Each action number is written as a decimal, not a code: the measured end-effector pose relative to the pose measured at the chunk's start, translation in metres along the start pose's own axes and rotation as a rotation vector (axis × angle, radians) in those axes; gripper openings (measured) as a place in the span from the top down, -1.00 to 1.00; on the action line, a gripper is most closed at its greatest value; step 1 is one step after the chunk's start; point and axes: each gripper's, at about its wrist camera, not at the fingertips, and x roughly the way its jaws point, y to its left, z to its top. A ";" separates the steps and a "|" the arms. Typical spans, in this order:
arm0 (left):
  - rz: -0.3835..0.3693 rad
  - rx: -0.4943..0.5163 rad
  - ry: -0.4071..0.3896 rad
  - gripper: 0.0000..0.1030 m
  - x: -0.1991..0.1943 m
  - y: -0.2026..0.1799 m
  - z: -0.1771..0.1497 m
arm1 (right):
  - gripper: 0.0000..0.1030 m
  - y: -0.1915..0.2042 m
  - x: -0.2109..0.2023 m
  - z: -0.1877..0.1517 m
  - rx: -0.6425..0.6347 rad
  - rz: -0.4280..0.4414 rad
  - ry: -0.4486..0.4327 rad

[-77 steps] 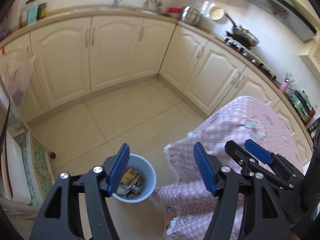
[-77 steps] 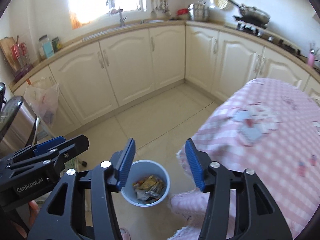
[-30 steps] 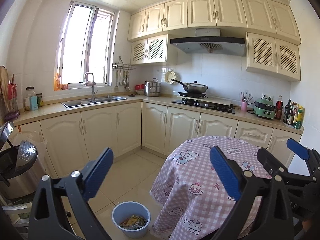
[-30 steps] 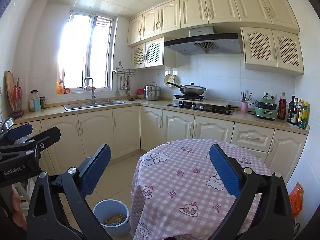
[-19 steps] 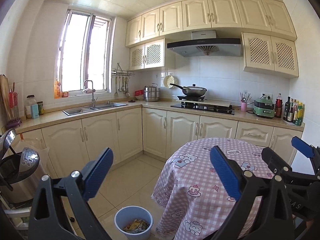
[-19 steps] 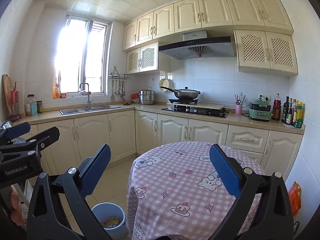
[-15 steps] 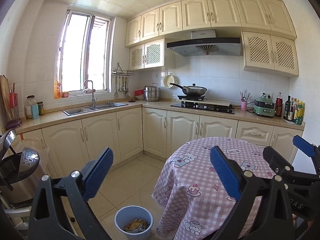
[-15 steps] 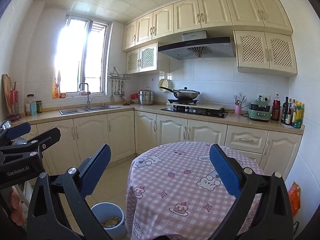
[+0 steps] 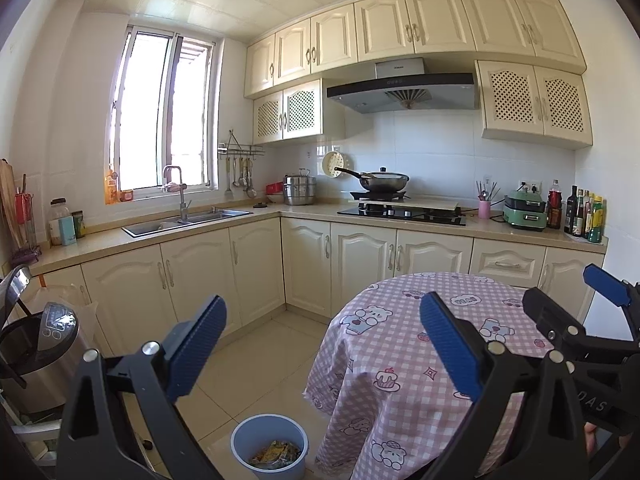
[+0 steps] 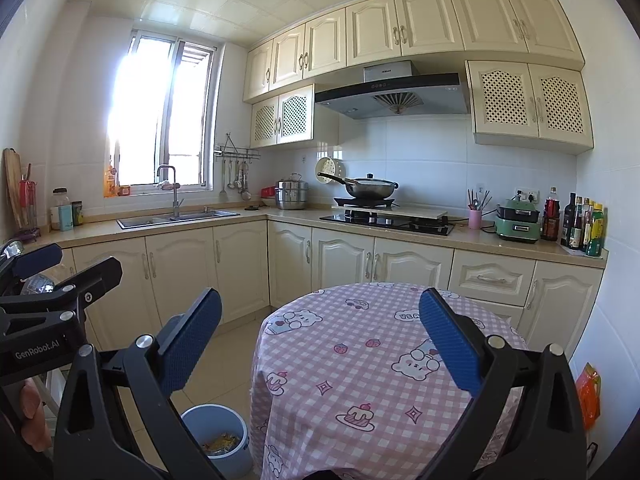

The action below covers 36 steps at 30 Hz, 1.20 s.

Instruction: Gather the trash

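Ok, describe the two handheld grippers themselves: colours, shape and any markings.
Both the left gripper and the right gripper have black angular frames with silver rivets and blue ribbed pads. White "GenRobot.AI" lettering marks the left gripper's body, seen from the right wrist.

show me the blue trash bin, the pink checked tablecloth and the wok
blue trash bin (image 9: 240, 446), left wrist view, on its near left wall
pink checked tablecloth (image 10: 360, 332), right wrist view, on the flat top
wok (image 10: 370, 189), right wrist view, on the steel side of the bowl
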 end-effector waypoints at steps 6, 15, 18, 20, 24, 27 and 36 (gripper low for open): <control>-0.007 -0.004 0.002 -0.85 0.002 0.002 -0.001 | -0.86 0.003 0.001 0.000 -0.006 0.001 0.007; -0.011 0.001 0.002 -0.85 0.003 0.001 -0.001 | -0.85 0.004 0.002 0.001 -0.005 0.002 0.010; -0.012 0.004 0.002 -0.85 0.003 -0.002 -0.001 | -0.85 0.003 0.002 0.001 -0.004 0.001 0.012; -0.014 0.004 0.002 -0.85 0.003 -0.002 -0.002 | -0.85 0.004 0.002 0.000 -0.004 -0.001 0.013; -0.016 0.003 0.003 -0.85 0.004 -0.002 -0.002 | -0.86 0.004 0.002 -0.001 -0.003 -0.004 0.013; -0.017 0.004 0.004 -0.85 0.004 -0.002 -0.003 | -0.86 0.005 0.002 -0.002 -0.001 -0.006 0.015; -0.021 0.007 0.005 -0.85 0.004 -0.003 -0.004 | -0.86 0.005 0.001 -0.002 0.001 -0.010 0.017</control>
